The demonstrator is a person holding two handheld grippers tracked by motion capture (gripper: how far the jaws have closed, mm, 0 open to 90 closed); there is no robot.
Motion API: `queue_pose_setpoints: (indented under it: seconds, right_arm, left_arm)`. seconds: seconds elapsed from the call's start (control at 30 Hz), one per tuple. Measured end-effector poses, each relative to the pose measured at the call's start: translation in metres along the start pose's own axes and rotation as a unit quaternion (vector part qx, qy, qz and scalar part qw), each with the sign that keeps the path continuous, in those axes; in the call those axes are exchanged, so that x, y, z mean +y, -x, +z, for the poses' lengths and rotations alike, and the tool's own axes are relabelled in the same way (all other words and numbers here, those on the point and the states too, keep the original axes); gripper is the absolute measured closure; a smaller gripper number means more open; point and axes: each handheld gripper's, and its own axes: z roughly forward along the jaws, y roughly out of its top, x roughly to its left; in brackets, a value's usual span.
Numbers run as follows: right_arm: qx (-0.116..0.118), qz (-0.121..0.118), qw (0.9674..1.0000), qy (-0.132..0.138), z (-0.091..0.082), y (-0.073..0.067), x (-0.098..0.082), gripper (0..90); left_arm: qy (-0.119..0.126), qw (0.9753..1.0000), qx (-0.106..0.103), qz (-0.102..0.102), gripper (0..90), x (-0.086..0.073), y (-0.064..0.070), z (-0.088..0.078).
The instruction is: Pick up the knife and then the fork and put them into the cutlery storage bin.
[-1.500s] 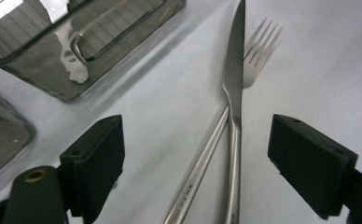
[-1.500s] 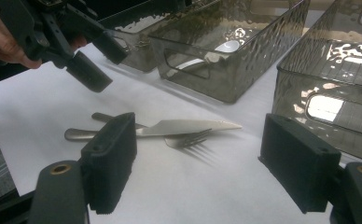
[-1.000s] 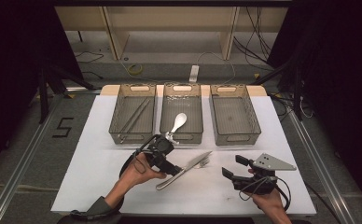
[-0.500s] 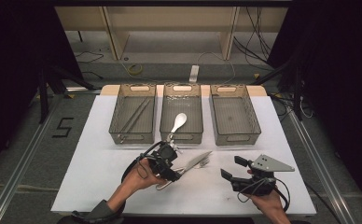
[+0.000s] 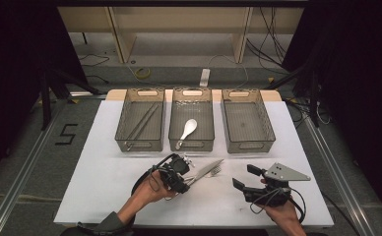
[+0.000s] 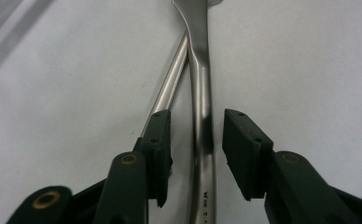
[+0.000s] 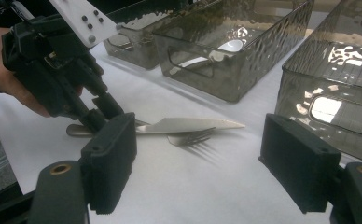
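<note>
**Left gripper closing around a knife handle on the white table**

Places here are given relative to the middle tray [image 5: 191, 142], the centre one of three clear trays in a row at the far side of the white table [image 5: 100, 187].

Left of the middle tray, the left tray [image 5: 140, 129] holds what look like thin dark sticks. The middle tray itself holds a white spoon [image 5: 188, 131].

In front of the middle tray, on the person's side, a steel knife [image 5: 209, 169] and a steel fork [image 7: 191, 137] lie flat on the table, the fork partly under the knife. The left gripper [image 5: 179, 173] is down over their handle ends. Its jaws have just been closing. In the left gripper view the knife handle [image 6: 202, 121] runs up between the two black pads with a gap showing on each side, so the pads are not yet pressing. The fork handle [image 6: 172, 86] passes beside and under the left pad.

Both pieces look stiff, thin, smooth and likely slippery, and moderately light. The handle seems the best place to grip, well back from the blade, pinching across its narrow width. The risk is catching the fork as well.

The knife's long axis runs diagonally: handle toward the person, tip pointing away and rightward, toward the right tray [image 5: 248, 129]. The fork runs nearly the same way.

Further right of the middle tray and nearer the person, the right gripper [image 5: 244, 178] hovers with jaws wide apart, holding nothing.
</note>
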Motion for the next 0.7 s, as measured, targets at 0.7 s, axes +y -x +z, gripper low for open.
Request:
queue_pose_setpoints:
  seconds: [0.7]
  right_arm:
    - [-0.001, 0.004, 1.0000, -0.002, 0.0006, 0.0001, -0.0001, 27.8]
  left_arm:
    - [0.005, 0.9999, 0.007, 0.011, 79.1, -0.0014, 0.0007, 0.0032]
